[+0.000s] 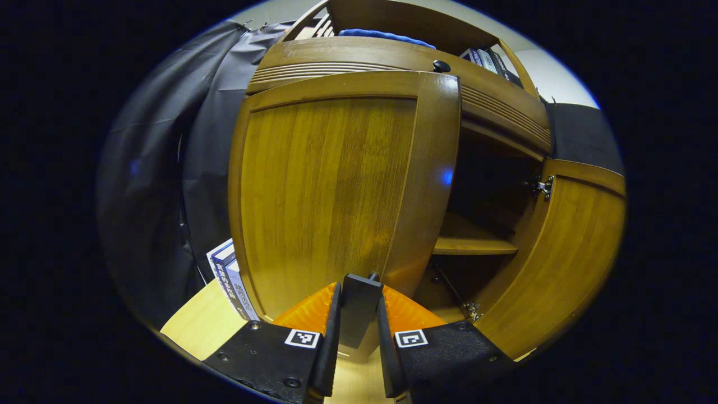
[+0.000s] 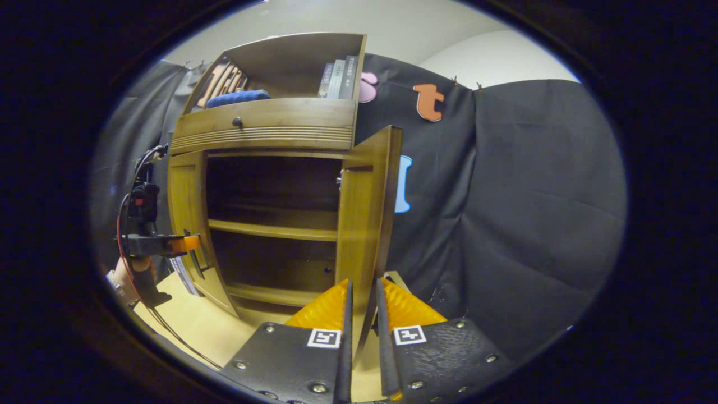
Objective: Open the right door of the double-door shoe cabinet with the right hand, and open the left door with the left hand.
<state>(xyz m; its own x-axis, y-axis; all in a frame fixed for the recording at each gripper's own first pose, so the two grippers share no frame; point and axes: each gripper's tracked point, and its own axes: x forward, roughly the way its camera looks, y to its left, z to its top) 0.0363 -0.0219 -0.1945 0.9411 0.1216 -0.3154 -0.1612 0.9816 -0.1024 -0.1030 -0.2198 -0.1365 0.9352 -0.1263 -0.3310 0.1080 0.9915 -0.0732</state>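
A wooden double-door shoe cabinet (image 2: 269, 140) stands on a pale tabletop (image 2: 202, 331) against the booth's black cloth wall.

In the right gripper view, its right door (image 2: 367, 213) is swung wide, edge-on to the camera. The right gripper (image 2: 363, 314) has its fingers (image 2: 343, 314) nearly closed around that door's lower edge, apparently pinching it. Dark shelves (image 2: 275, 230) show inside.

In the left gripper view, the left door (image 1: 331, 191) is partly open. The left gripper (image 1: 359, 314) has its fingers narrowed onto a dark handle (image 1: 359, 306) at the door's lower edge, gripping it.

Books (image 1: 230, 278) lean just beside the cabinet's left side.

Likely risks: if the left door is pulled wider, it may sweep into the books and topple them. A pull off the hinge arc could slip the fingers from the handle. Tugging both doors hard might shift the cabinet on the tabletop.
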